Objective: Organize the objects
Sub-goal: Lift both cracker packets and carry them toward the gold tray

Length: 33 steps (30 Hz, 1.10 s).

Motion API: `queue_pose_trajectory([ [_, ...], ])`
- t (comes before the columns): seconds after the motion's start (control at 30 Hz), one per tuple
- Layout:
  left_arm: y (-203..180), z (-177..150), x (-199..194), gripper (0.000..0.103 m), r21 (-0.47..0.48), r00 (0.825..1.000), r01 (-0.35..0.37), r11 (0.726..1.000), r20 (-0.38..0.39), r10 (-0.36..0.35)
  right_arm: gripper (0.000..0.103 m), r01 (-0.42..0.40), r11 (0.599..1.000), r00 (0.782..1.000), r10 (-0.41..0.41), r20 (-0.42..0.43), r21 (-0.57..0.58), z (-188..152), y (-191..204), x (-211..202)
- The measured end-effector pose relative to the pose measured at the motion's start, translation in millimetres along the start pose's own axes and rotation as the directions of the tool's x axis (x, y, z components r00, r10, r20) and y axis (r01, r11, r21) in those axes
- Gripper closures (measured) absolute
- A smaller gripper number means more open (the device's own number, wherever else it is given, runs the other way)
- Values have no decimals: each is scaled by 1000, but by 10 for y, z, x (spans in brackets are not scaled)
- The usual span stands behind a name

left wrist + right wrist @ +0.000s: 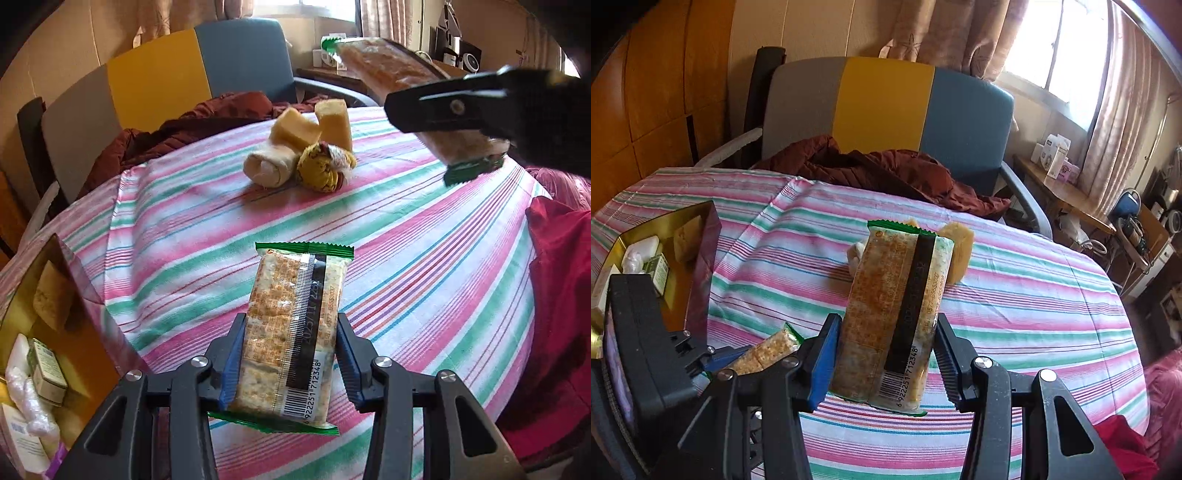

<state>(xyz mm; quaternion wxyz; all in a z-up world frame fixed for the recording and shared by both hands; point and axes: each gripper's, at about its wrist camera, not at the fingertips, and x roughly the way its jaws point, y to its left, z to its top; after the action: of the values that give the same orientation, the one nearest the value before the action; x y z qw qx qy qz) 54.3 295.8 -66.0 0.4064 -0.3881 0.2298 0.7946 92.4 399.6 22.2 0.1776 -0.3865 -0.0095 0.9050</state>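
left gripper [290, 363] clamped on a green-edged cracker packet [295, 332], lifted clear of the striped tablecloth [424, 258]. right gripper [882, 365] likewise clamped on a second cracker packet [897, 314]. probably both bound for the gold-lined box [665, 221] at left, already holding small items.

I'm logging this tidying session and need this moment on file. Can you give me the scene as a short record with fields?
left gripper: shut on a cracker packet, lifted off the table
right gripper: shut on a second cracker packet, also lifted
table: striped cloth
left on table: two yellow blocks, a cloth roll, a yellow patterned bundle
box: open, gold inside, holds small packages
behind table: chair with a brown jacket
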Motion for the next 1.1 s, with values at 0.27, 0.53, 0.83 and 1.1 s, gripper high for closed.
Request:
queue_pose_trajectory([
  [0.27,85,-11,-286,58,-15,999,-5,1000,46,6,53,-11,1000,1000,11,26,2,42,34,-135],
  [0.53,223,-32,-525,58,-53,996,-7,999,88,11,53,-6,1000,999,7,41,-19,81,121,-234],
  [0.83,457,-80,-769,58,-126,991,-15,992,129,32,53,-10,999,999,12,51,-51,147,260,-300],
  [1.1,729,-146,-994,58,-204,983,-36,978,167,71,53,-32,996,998,37,54,-81,207,436,-307],
])
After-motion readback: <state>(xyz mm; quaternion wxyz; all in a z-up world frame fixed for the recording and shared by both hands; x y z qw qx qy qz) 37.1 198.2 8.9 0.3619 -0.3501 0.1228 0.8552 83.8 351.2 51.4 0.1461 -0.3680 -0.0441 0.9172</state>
